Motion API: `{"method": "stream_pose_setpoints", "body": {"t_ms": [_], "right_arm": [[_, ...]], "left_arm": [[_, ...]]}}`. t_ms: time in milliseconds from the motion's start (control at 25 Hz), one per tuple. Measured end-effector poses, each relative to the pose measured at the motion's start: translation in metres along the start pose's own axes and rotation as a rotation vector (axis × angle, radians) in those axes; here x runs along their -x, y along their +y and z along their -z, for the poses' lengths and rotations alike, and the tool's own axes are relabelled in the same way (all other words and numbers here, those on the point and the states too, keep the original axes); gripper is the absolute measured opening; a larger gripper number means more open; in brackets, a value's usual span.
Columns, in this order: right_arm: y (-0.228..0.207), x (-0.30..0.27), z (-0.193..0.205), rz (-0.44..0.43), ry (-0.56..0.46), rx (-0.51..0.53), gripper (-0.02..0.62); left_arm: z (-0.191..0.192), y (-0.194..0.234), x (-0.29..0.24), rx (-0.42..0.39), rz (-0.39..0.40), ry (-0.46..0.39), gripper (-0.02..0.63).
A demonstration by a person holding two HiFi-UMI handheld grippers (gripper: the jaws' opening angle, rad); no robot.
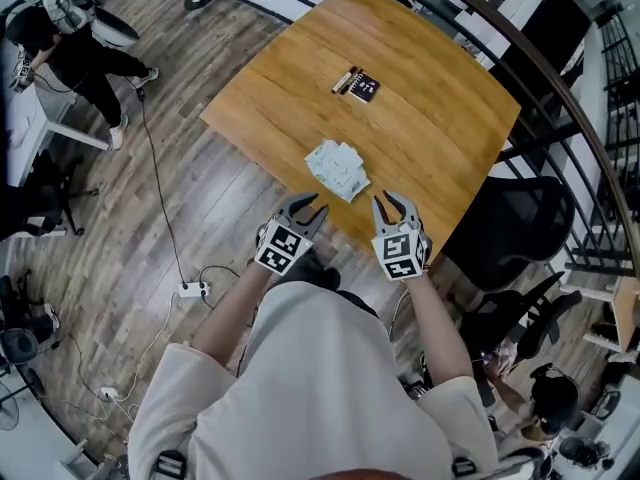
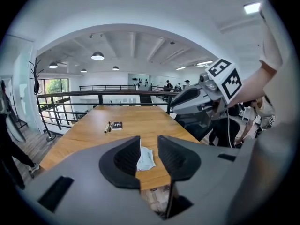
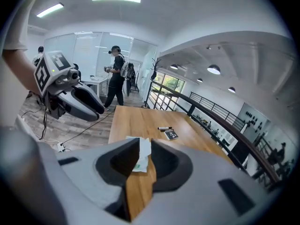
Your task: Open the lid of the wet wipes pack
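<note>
The wet wipes pack (image 1: 337, 169), white with pale green print, lies flat on the wooden table (image 1: 430, 98) near its front edge. Both grippers hover short of that edge, above the floor, pointing at the pack and touching nothing. My left gripper (image 1: 305, 208) is open with a narrow gap and nothing in it; in its own view the pack (image 2: 146, 159) shows through the gap of the left gripper (image 2: 149, 142). My right gripper (image 1: 396, 208) is also open and empty, and the pack (image 3: 140, 159) lies beyond the right gripper (image 3: 145, 142) in that gripper's view.
A marker pen (image 1: 344, 79) and a small black booklet (image 1: 364, 88) lie further back on the table. A black office chair (image 1: 520, 223) stands at the table's right. A power strip (image 1: 190, 289) with a cable lies on the floor at the left. A railing (image 1: 560, 78) runs behind.
</note>
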State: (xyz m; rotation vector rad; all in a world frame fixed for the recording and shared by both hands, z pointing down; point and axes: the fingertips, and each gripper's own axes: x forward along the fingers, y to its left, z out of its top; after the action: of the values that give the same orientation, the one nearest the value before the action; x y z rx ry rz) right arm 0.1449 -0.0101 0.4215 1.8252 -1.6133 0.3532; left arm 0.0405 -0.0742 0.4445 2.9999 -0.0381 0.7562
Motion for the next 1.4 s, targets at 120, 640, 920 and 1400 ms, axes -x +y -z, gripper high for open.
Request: {"method": "stream_pose_setpoints", "body": {"t_ms": [120,640,920,1400], "right_arm": [[0.012,0.028,0.015,0.002,-0.027,-0.005,0.072],[0.039,0.084,0.030,0.005,-0.128,-0.075,0.029],[0.053,0.096,0.015,0.019,-0.163,-0.128,0.008],[0.063,0.110,-0.019,0.115,-0.202,-0.277,0.003]], "left_arm": [[0.001,-0.029,0.015,-0.006,-0.017,-0.016,0.104],[-0.008,-0.075,0.073,-0.002,-0.093,-0.083,0.024],[-0.019,-0.070,0.099,-0.030,-0.086,-0.118,0.012],[-0.033,-0.028,0.143,0.005,-0.049,-0.139,-0.006]]}}
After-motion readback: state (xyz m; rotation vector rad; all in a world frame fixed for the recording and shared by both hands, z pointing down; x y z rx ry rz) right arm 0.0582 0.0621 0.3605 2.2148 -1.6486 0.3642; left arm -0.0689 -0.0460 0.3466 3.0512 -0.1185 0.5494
